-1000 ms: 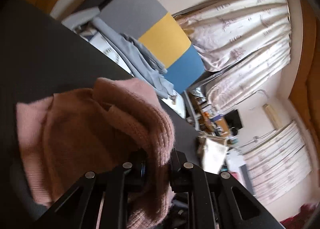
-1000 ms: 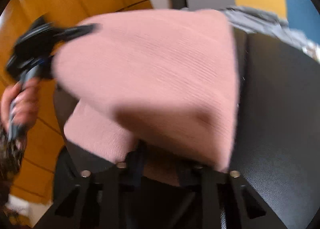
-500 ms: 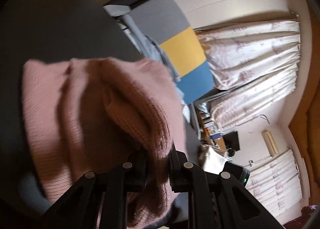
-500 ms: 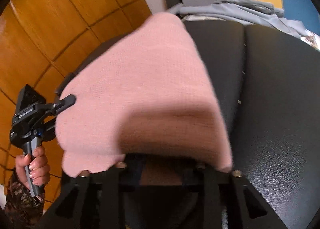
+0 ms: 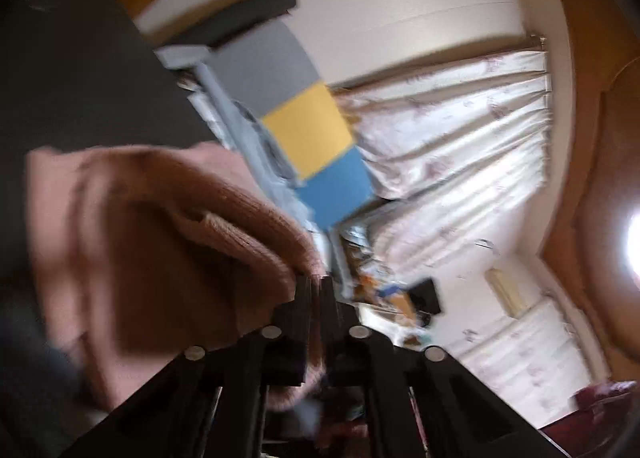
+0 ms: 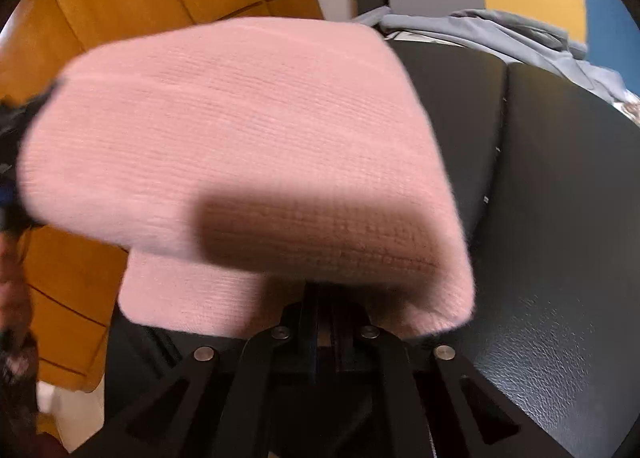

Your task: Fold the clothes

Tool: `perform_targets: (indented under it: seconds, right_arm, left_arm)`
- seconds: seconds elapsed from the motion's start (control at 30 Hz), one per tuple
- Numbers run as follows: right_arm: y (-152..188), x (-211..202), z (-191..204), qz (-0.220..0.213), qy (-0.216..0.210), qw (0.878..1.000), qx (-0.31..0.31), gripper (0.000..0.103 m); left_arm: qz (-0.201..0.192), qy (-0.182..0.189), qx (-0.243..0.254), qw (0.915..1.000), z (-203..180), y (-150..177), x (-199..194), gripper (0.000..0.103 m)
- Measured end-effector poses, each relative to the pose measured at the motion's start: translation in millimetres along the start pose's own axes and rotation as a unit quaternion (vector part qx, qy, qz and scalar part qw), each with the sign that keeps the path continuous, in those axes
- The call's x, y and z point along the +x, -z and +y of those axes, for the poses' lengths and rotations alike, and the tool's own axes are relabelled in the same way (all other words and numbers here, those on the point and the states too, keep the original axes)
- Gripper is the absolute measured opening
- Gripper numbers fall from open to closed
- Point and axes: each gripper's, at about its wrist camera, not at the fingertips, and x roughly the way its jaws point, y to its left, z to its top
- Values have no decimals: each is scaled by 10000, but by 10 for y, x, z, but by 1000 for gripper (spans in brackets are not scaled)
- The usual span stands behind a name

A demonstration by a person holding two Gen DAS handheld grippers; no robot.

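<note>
Pink knit sweater (image 6: 248,145) held up above the black worktop (image 6: 560,258), doubled over. Left tongs (image 5: 318,286) pinched shut on one folded edge, right tongs (image 6: 324,298) clamped on the other, so the fold line hangs straight between them. Grey-blue garment (image 6: 500,29) lies bunched at the worktop's far edge. Left view blurry.

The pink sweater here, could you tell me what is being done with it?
A person is folding the pink knit sweater over a black padded surface. The left hand-held gripper and the right hand-held gripper each pinch an edge of it, holding a doubled-over layer lifted. A grey-blue garment lies beyond, untouched.
</note>
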Motion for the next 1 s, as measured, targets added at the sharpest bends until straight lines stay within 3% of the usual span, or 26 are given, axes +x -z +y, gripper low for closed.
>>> perform_targets:
  seconds: [0.03,0.1,0.2,0.27,0.4,0.43,0.5,0.57,0.6,0.83,0.93,1.0]
  right_arm:
    - [9,-7,-42,-5,0,10000,46,4]
    - [-79,236,147,-18,-62,9999,157,4]
    - [-145,205,136,4,-246,9996,108,12]
    - [-122,159,131,41,-410,9991,43,32]
    - [-235,117,-15,-4,-776,9969,115,48]
    - [-205,75,104,-7,-926,9956,173,54]
    - [-223,31,216,-54,-1257,9918,235,57]
    - [-201,-11,171,-105,-1404,9898,202,63]
    - [-189,-32,148,-130,-1477,9888,184,65]
    - [7,-190,281,6,-1881,9807,528,70]
    - [56,-136,314,35,-1891,9806,507,70]
    - [152,-162,370,39,-1833,9820,444,70]
  left_arm:
    - [-71,-267,-30,9996,90,121,-54,2]
    - [190,-532,-460,9973,345,276,54,0]
    - [402,-490,-741,9952,551,393,173,4]
    - [398,-274,-734,9961,526,364,245,24]
    - [301,-387,-740,9961,501,172,352,42]
    - [244,-458,-832,9952,536,133,348,47]
    - [305,-365,-904,9948,572,113,406,62]
    - [369,-268,-974,9942,607,94,465,95]
    - [400,-219,-1009,9938,624,85,494,101]
    - [651,153,-1286,9894,718,-18,730,103]
    - [637,286,-1158,9908,594,-131,813,103]
    - [740,12,-859,9936,460,-195,951,102]
